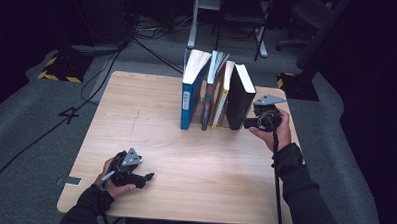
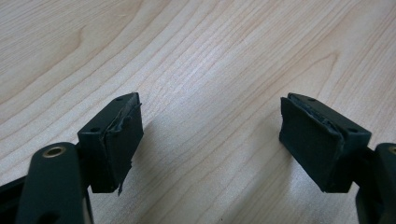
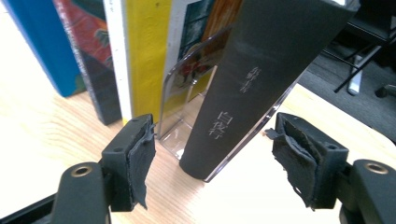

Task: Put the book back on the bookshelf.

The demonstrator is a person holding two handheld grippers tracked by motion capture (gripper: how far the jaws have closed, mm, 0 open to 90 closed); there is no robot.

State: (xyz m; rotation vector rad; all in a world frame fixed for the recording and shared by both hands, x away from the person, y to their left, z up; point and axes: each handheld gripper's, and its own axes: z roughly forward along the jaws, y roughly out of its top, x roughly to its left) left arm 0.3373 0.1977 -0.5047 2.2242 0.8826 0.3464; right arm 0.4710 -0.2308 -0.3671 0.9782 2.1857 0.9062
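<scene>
1. A black book (image 1: 239, 96) is standing at the right end of a row of upright books, at about one o'clock from the middle of the wooden surface (image 1: 151, 115); in the right tool view its dark spine (image 3: 261, 79) is showing pale characters and is leaning to the right.
2. A clear plastic bookend (image 3: 187, 107) is sitting against the black book's spine side, its base resting on the surface just left of the book's foot.
3. A yellow-and-white book (image 1: 222, 95) is standing just beside it at nine o'clock, then a dark book with a red patterned cover (image 1: 211, 90), then a blue book (image 1: 189, 91) at the left end of the row; their tops are fanning apart.
4. The right tool (image 1: 251, 123) is being held at three o'clock from the row, low against the black book's near corner. In the right tool view the right tool (image 3: 212, 161) is released, its jaws standing wide on either side of the black spine and touching nothing.
5. The left tool (image 1: 146, 177) is lying at seven o'clock on the surface, well apart from the books, with a hand around it.
6. In the left tool view the left tool (image 2: 210, 140) is released too, jaws spread over bare wood grain.
</scene>
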